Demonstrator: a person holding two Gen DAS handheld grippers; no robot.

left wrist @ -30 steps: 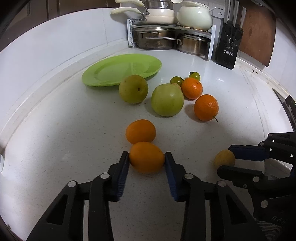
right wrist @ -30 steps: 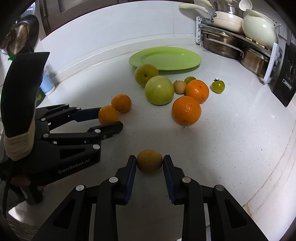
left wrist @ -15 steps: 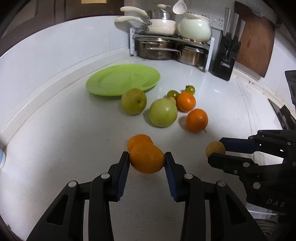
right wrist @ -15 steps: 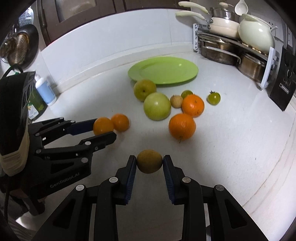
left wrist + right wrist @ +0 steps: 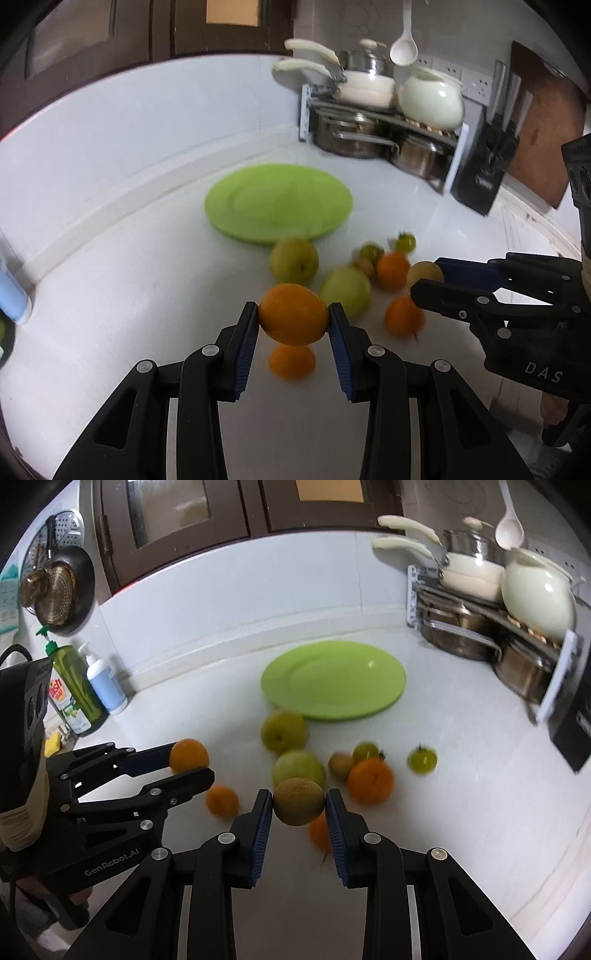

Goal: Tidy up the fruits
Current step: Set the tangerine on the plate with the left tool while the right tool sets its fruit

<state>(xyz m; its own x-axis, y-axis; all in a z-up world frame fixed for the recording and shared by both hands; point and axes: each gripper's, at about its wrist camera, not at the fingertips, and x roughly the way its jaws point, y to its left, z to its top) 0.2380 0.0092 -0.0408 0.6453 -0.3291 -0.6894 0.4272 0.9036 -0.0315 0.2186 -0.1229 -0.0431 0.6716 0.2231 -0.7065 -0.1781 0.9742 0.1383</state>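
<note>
My left gripper (image 5: 293, 317) is shut on a small orange (image 5: 293, 314) and holds it above the white counter; the same orange (image 5: 189, 756) shows in the right wrist view. My right gripper (image 5: 299, 803) is shut on a brownish-yellow round fruit (image 5: 298, 801), also lifted, which shows in the left wrist view as well (image 5: 424, 272). On the counter lie another small orange (image 5: 291, 361), two pale green apples (image 5: 283, 731) (image 5: 298, 768), two larger oranges (image 5: 369, 780) (image 5: 404, 316), two small green tomatoes (image 5: 423, 760) (image 5: 365, 751) and a small tan fruit (image 5: 340, 763). A bare green plate (image 5: 332, 679) sits behind them.
A rack of pots and pans (image 5: 491, 627) with a white teapot (image 5: 537, 598) fills the back right corner, beside a black knife block (image 5: 480, 177). Soap bottles (image 5: 88, 686) stand at the far left by the wall. A wooden board (image 5: 543, 147) leans at the right.
Both grippers have risen off the counter with their fruits and moved toward the fruit pile and plate. The small orange left on the counter now lies below the left gripper's orange.
</note>
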